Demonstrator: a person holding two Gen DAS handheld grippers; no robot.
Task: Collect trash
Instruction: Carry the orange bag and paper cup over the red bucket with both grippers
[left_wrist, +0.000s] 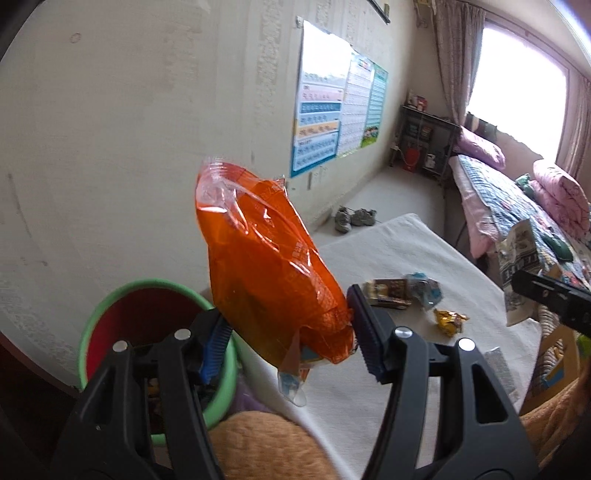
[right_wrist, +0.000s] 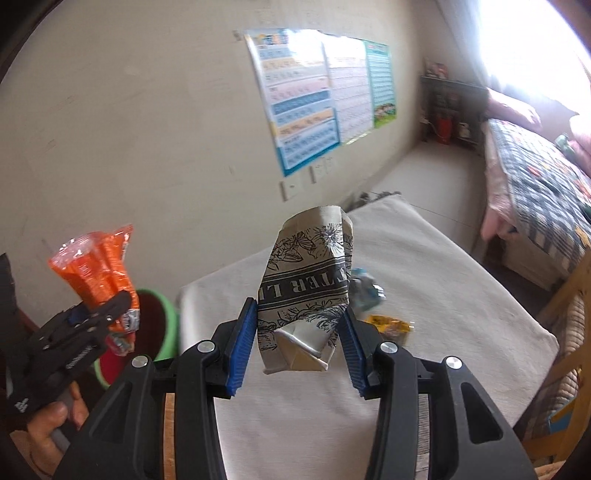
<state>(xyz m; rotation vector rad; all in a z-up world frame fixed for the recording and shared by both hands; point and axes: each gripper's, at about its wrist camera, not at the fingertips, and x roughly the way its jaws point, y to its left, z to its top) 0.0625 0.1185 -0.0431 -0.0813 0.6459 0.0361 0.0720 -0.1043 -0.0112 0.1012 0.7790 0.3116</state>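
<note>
An orange plastic snack bag (left_wrist: 266, 280) stands up in the air, pinched at its lower end by my left gripper (left_wrist: 291, 332), which is shut on it. Just left and below is a green bin (left_wrist: 92, 325) with a red inside. My right gripper (right_wrist: 299, 343) is shut on a crumpled paper carton (right_wrist: 310, 273) with black print, held above the cloth-covered table (right_wrist: 461, 314). That carton (left_wrist: 517, 258) also shows at the right edge of the left wrist view. On the table lie a brown wrapper (left_wrist: 388, 293), a blue wrapper (left_wrist: 424, 290) and a yellow wrapper (left_wrist: 448, 319).
A person's hand (right_wrist: 48, 424) holds the left gripper (right_wrist: 107, 310) beside the green bin (right_wrist: 166, 325). A bed (left_wrist: 517, 192) stands to the right, shoes (left_wrist: 352, 218) lie on the floor by the postered wall (left_wrist: 325, 110), and a shelf (left_wrist: 424, 140) fills the far corner.
</note>
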